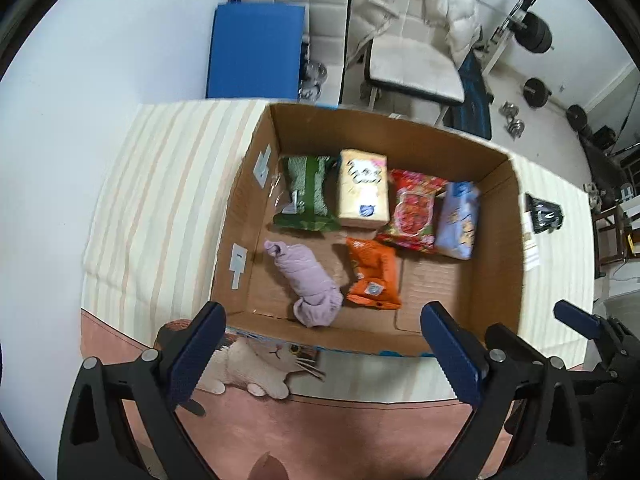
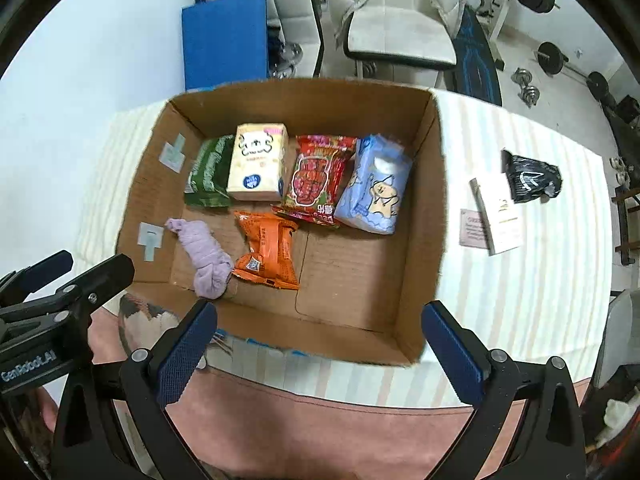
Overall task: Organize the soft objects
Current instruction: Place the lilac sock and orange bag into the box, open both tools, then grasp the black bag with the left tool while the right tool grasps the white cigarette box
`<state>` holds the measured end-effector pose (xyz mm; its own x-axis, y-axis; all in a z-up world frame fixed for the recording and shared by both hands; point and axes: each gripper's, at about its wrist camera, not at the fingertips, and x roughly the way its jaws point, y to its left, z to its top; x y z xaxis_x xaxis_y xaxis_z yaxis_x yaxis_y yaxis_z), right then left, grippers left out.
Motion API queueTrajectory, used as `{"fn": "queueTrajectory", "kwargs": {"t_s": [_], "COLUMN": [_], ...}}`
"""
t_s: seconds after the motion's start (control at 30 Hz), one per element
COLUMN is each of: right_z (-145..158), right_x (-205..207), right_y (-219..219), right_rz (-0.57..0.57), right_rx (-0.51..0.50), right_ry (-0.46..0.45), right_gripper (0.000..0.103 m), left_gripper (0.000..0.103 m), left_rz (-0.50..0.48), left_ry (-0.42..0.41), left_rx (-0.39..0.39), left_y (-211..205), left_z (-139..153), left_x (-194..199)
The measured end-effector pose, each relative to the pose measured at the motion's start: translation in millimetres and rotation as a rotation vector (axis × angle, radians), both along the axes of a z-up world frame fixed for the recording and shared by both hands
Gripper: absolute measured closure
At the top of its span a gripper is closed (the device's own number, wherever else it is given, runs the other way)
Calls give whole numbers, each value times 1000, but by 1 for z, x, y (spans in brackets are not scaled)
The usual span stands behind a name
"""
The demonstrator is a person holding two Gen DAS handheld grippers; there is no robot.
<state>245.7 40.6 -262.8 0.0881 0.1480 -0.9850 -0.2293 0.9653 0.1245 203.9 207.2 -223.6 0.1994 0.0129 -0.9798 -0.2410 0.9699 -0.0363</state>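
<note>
An open cardboard box (image 1: 500, 240) (image 2: 430, 216) holds a back row of soft packs: green (image 1: 306, 194), cream (image 1: 363, 188), red (image 1: 414, 212), light blue (image 1: 458, 220). In front of them lie a rolled lilac cloth (image 1: 310, 282) (image 2: 206, 254) and an orange pack (image 1: 372, 272) (image 2: 266, 254). A plush cat (image 1: 256, 364) lies outside the box's near wall, between my left fingers. My left gripper (image 1: 324, 354) is open and empty above it. My right gripper (image 2: 320, 354) is open and empty at the box's near edge.
The box stands on a striped cloth (image 2: 520, 300) over a pink surface (image 2: 320, 432). A black pouch (image 2: 530, 176) and a booklet (image 2: 498, 220) lie right of the box. Chairs (image 1: 408, 56), a blue mat (image 1: 256, 52) and weights (image 1: 536, 32) stand beyond the table.
</note>
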Motion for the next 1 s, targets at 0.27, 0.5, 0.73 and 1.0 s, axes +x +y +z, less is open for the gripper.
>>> {"fn": "queueTrajectory", "kwargs": {"t_s": [0.27,0.5,0.73,1.0], "right_z": [26,-22,-125,-195], "right_x": [5,63,121,146], "right_y": [-54,-158,-201,-199], "right_rz": [-69,-253,-298,-249], "right_rx": [88,-21,-68,-157], "right_ry": [-19,7,133,228], "right_gripper": [0,0,0,22], "left_gripper": [3,3,3,3], "left_rz": [-152,-376,-556,-682], "left_ry": [-81,-48,54,156], "left_rx": [162,307,454,466], "left_y": [-65,-154,-230,-275], "left_z": [39,12,-53,-112], "left_x": [29,111,190,230]}}
